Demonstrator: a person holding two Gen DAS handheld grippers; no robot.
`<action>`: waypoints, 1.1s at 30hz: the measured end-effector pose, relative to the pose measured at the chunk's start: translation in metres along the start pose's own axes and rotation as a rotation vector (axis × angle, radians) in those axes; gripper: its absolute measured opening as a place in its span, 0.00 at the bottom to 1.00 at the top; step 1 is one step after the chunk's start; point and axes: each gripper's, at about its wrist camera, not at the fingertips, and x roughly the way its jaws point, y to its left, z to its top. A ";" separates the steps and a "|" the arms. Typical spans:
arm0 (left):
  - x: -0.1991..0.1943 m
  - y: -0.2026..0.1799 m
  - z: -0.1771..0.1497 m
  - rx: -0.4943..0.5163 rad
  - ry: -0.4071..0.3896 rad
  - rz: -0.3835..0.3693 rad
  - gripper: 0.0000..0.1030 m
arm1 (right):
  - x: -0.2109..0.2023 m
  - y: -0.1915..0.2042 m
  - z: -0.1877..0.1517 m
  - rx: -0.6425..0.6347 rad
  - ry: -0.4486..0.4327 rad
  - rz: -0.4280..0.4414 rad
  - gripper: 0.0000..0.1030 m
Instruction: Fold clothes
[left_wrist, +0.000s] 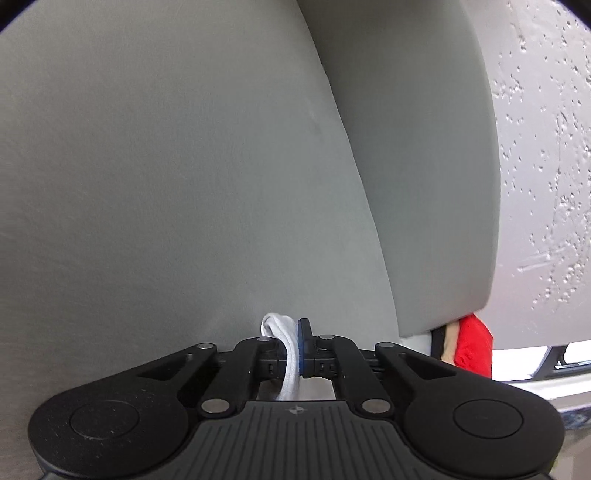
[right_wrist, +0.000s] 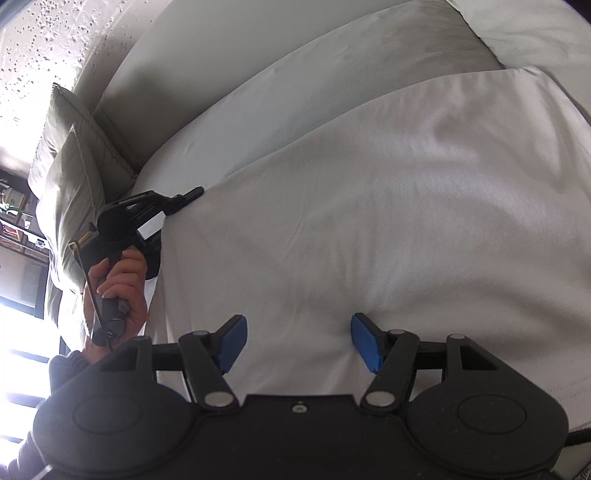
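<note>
Cloth is the whole business here: a white garment (right_wrist: 369, 229) lies spread flat on the seat of a pale sofa (right_wrist: 280, 103), and folding seems barely begun. At the far left of the right wrist view, a cushion (right_wrist: 70, 192) leans against the sofa's arm. Just beside it, a hand (right_wrist: 122, 284) grips the handle of the left claw (right_wrist: 192, 194), whose tips sit at the garment's left edge. The left wrist view confirms the grip: the left claw's jaws are closed on a bunched bit of the white fabric (left_wrist: 286, 350), with one blue pad (left_wrist: 304, 347) pressed against it. Ahead of that claw rise the grey seat and back cushions, and a red item (left_wrist: 472, 347) shows past the sofa's end, too cut off to identify.

Moving right, the garment's broad middle lies smooth, with only shallow wrinkles and no fold line visible. Nearest the camera, the right claw (right_wrist: 297, 343) hangs over the near edge of the garment with its jaws apart, its blue fingertips (right_wrist: 232, 341) clear of the cloth and pinching nothing.

As a judgement, one edge is secured and the other is not yet taken. What appears left is for the right claw to close on its side, then the actual folding and tidying of the garment.
</note>
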 end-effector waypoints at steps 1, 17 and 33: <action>-0.003 0.001 0.001 0.000 -0.006 0.001 0.02 | 0.000 -0.001 0.000 -0.001 0.000 0.001 0.59; -0.067 -0.005 0.008 0.068 -0.188 0.122 0.23 | -0.002 -0.013 -0.001 0.017 -0.009 0.043 0.59; -0.083 -0.080 -0.088 0.359 -0.006 0.364 0.31 | -0.039 -0.023 -0.030 0.057 0.019 0.042 0.59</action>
